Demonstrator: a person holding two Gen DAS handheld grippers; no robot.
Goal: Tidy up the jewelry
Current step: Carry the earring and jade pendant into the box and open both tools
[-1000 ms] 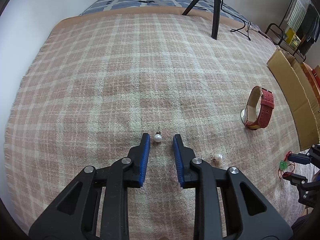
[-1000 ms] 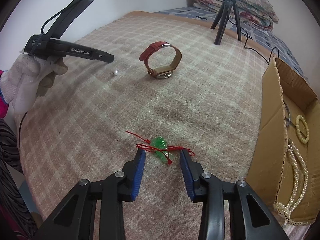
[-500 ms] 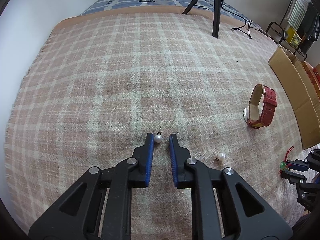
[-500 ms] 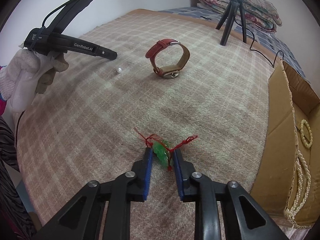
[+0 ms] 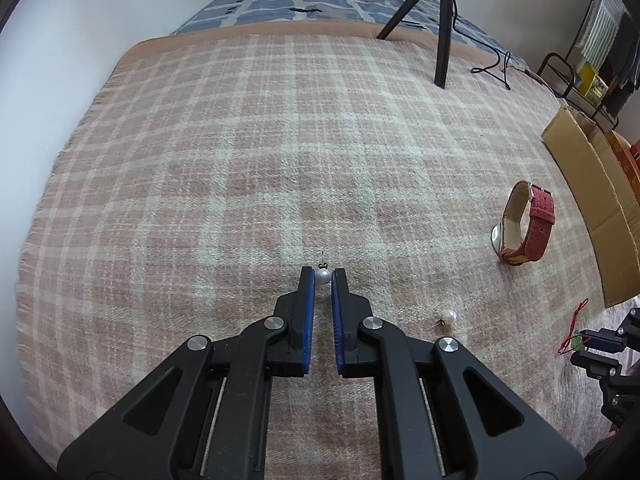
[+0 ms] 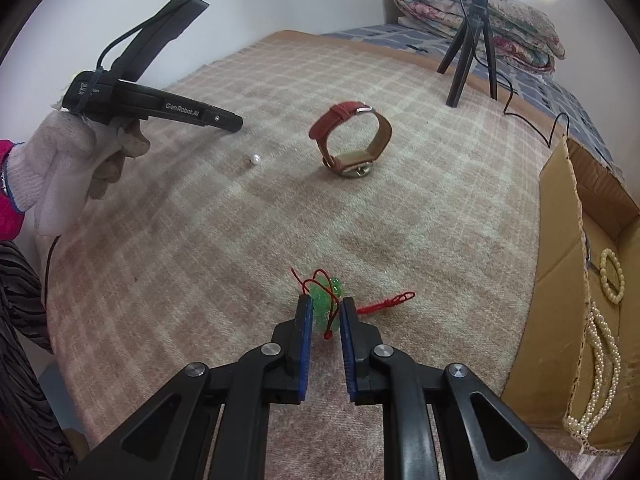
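Note:
My left gripper [image 5: 323, 276] is shut on a pearl earring [image 5: 323, 276], held at its fingertips just above the plaid blanket. A second pearl earring [image 5: 449, 316] lies on the blanket to its right, also seen in the right wrist view [image 6: 256, 159]. My right gripper [image 6: 325, 307] is shut on a green bead charm [image 6: 326, 298] with a red cord [image 6: 386, 303] trailing to the right. A red-strapped watch [image 6: 352, 140] stands on the blanket, also in the left wrist view [image 5: 524, 229]. The left gripper shows in the right wrist view [image 6: 230, 122].
An open cardboard box [image 6: 560, 248] at the right holds a pearl necklace [image 6: 600, 360] and a bead bracelet [image 6: 612, 274]. A black tripod [image 5: 442, 20] with a cable stands at the far end. Folded quilts [image 6: 480, 20] lie beyond it.
Both grippers closed: the left onto the pearl earring, the right onto the green charm. Both have since lifted a little, with the red cord swung out to the right.

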